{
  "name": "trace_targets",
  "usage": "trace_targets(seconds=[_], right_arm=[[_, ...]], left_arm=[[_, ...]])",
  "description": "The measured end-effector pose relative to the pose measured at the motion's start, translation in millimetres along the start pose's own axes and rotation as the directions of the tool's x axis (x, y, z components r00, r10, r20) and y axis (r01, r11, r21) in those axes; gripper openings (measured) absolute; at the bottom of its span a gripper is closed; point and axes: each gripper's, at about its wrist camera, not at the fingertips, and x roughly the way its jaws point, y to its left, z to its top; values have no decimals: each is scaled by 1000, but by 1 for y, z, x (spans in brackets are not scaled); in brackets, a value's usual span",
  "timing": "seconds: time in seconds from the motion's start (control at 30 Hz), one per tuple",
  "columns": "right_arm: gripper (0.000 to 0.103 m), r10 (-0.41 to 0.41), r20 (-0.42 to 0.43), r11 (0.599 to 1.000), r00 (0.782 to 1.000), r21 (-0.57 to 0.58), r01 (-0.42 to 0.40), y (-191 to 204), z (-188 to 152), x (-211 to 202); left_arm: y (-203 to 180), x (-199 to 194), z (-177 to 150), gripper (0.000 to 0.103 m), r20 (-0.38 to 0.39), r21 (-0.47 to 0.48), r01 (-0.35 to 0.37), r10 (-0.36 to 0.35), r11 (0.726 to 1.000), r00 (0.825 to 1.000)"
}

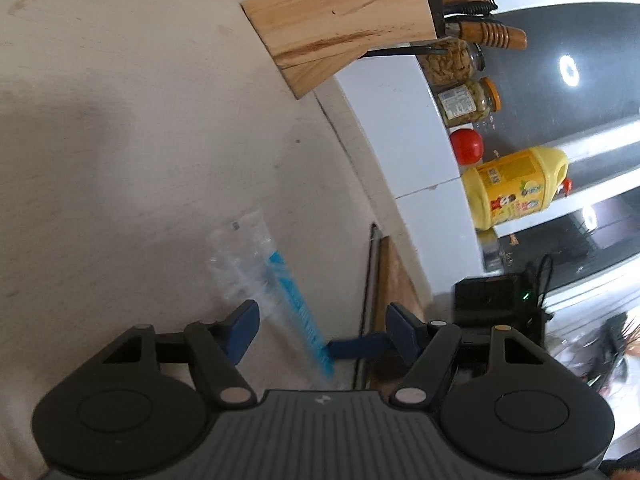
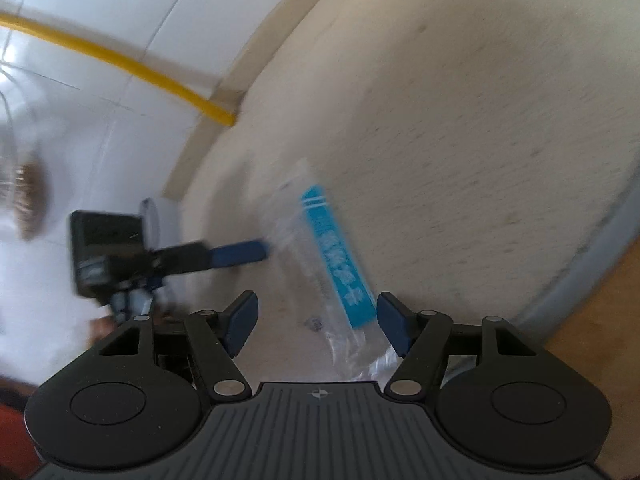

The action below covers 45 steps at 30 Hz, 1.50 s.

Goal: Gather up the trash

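A clear plastic wrapper with a blue printed strip [image 1: 280, 280] lies flat on the beige countertop [image 1: 140, 140]. My left gripper [image 1: 320, 312] is open, its blue pads on either side of the wrapper's near end and not pressing on it. In the right wrist view the same wrapper [image 2: 332, 256] runs up between the spread pads of my right gripper [image 2: 316, 300], which is open too. One blue finger [image 1: 356, 350] of the right gripper reaches in from the right beside the wrapper. A blue finger [image 2: 240, 254] of the left gripper touches or nearly touches the wrapper's left edge.
A wooden knife block [image 1: 340, 28] stands at the back by the white tiled wall. Two jars [image 1: 452, 62], a tomato [image 1: 466, 146] and a yellow oil bottle [image 1: 516, 188] line a ledge. A wooden board [image 1: 394, 280] leans at the wall. A yellow pipe [image 2: 120, 62] runs along the wall; the counter's edge [image 2: 580, 264] is at right.
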Motion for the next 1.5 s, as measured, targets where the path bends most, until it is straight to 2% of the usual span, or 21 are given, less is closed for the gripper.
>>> trace_targets(seconds=[0.1,0.17,0.23,0.3,0.37,0.4,0.43,0.47,0.57,0.6,0.63,0.8,1.0,1.13,1.37,1.5], right_arm=[[71,90,-10,995,996,36,-90,-5,0,9],[65,102,-13,994,995,29,-102,0,-3,16],[58,106,-1,994,994,33,-106,3,-9,21],[37,113,4,992,994,63,-113,1,-18,28],[31,126,32,987,991,98,-129,-5,-24,30],[31,141,52,982,989,121,-147,-9,-27,30],[31,154,63,977,986,138,-162,-13,-28,29],[37,165,69,976,984,133,-173,-14,-31,26],[39,167,66,977,984,127,-174,-15,-34,22],[39,172,63,975,983,129,-179,-15,-35,23],[39,175,62,975,983,130,-182,-15,-36,23],[40,171,37,978,985,112,-174,-10,-38,25],[43,192,42,972,980,131,-196,-9,-29,42],[42,194,55,973,979,117,-200,-10,-24,50],[44,183,90,972,979,134,-194,-20,-22,42],[43,170,125,974,978,131,-186,-22,-20,40]], left_arm=[[-1,16,8,63,-14,-25,33,-34,999,999],[-2,26,10,63,-30,-47,58,-60,997,998],[-6,32,10,63,-38,-35,49,-50,998,998],[-13,30,11,62,-36,-23,-11,11,1000,999],[-21,7,18,62,30,30,-28,27,999,999],[-23,-5,21,65,55,54,-40,37,998,998],[-23,-18,26,74,60,61,-51,47,997,997],[-18,-24,30,76,49,44,-48,46,998,998],[8,-26,36,76,37,-68,-51,53,996,998],[14,-22,35,73,27,-90,-49,52,995,998],[18,-20,33,67,28,-87,-40,43,995,999],[7,7,36,67,-35,-7,-75,74,997,997],[-1,40,47,67,-123,-20,-3,0,1000,992],[4,54,49,68,-182,-93,95,-111,991,977],[-11,69,63,69,-316,3,93,-87,996,945],[-9,81,63,70,-344,-66,149,-163,987,925]])
